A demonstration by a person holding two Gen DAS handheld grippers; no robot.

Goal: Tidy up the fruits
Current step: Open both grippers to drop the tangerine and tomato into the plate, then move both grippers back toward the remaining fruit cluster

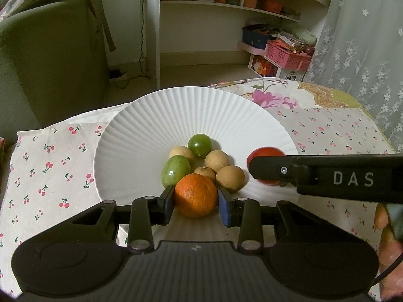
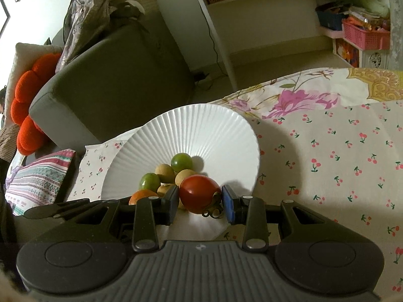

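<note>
A white ribbed plate [image 1: 156,115] [image 2: 201,128] lies on the cherry-print cloth. In it sit two green fruits [image 1: 199,144] [image 2: 181,161], several tan round fruits [image 1: 216,160] [image 2: 165,172] and an orange [image 1: 196,195] [image 2: 141,196]. My left gripper [image 1: 196,201] is shut on the orange at the plate's near edge. My right gripper [image 2: 200,198] is shut on a red tomato [image 2: 199,193] with a dried stem, just above the plate's near right side. In the left wrist view the right gripper's finger covers part of the tomato [image 1: 264,152].
The cherry-print cloth [image 2: 340,156] covers the table, with a floral cloth [image 1: 272,98] behind it. A grey sofa [image 2: 121,75] stands beyond the plate on the left. White shelves [image 1: 226,7] and a pink basket [image 1: 287,55] stand at the back.
</note>
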